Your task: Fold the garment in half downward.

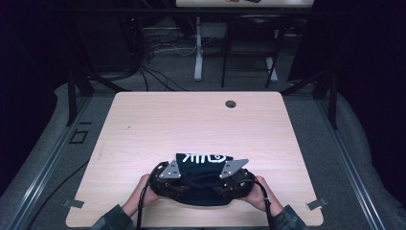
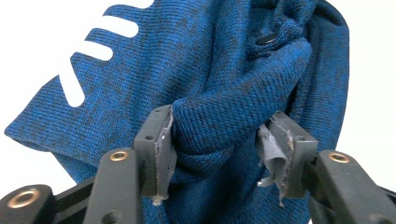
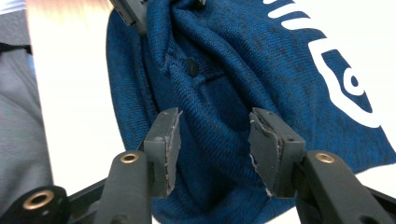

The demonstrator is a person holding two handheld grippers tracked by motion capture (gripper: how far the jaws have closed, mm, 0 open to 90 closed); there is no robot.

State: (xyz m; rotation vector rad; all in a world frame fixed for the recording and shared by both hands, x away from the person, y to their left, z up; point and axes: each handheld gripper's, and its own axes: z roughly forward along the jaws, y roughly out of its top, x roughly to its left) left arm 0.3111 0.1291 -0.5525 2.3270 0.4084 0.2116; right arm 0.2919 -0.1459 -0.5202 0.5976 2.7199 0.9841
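I worked the folded dark-blue knit garment with white lettering at the near edge of the pale wooden table. The left tongs stood spread around a bunched fold, one pad touching; the right tongs stood spread, cloth loose between. Bare tabletop lay beyond.

Both claws' tips sit buried under the grey plates in the high view — the folded dark-blue knit garment with white lettering runs off frame in the gripper views — lettering unreadable.
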